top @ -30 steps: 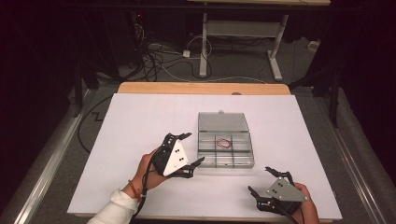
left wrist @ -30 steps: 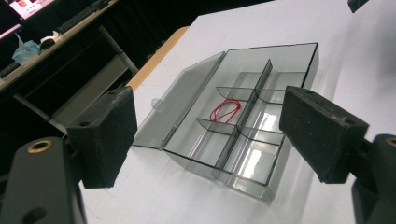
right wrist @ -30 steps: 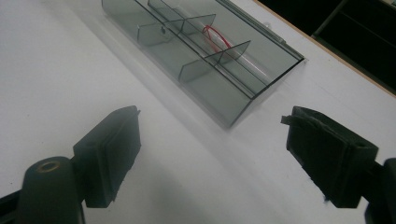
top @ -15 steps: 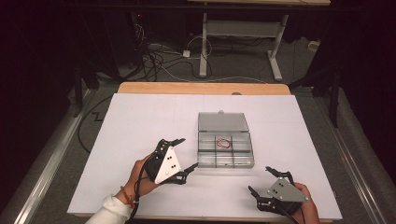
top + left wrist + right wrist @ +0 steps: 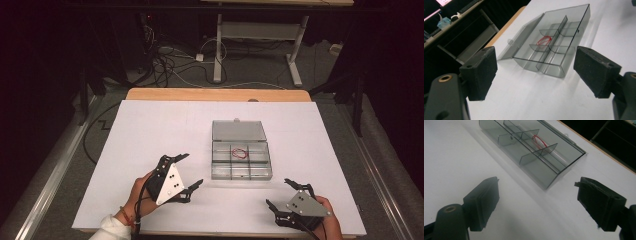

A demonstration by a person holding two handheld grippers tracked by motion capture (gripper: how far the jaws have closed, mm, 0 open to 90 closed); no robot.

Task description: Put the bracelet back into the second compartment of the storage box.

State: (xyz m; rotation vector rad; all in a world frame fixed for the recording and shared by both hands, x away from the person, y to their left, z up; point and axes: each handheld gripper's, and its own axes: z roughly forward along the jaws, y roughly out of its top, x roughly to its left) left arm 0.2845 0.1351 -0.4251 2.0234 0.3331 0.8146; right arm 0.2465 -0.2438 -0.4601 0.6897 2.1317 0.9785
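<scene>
The left gripper (image 5: 186, 171) has drawn back from the clear compartment box (image 5: 241, 161) toward the bench's (image 5: 150, 125) near edge, jaws spread. The box lies mid-bench, lid (image 5: 238, 130) open flat, a red loop (image 5: 239, 152) in one rear compartment. The right gripper (image 5: 284, 193) hovers nearby, jaws spread, nothing between.

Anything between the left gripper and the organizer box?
Nothing: bare white table separates the open left gripper from the clear organizer box, per the high and left gripper views.
</scene>
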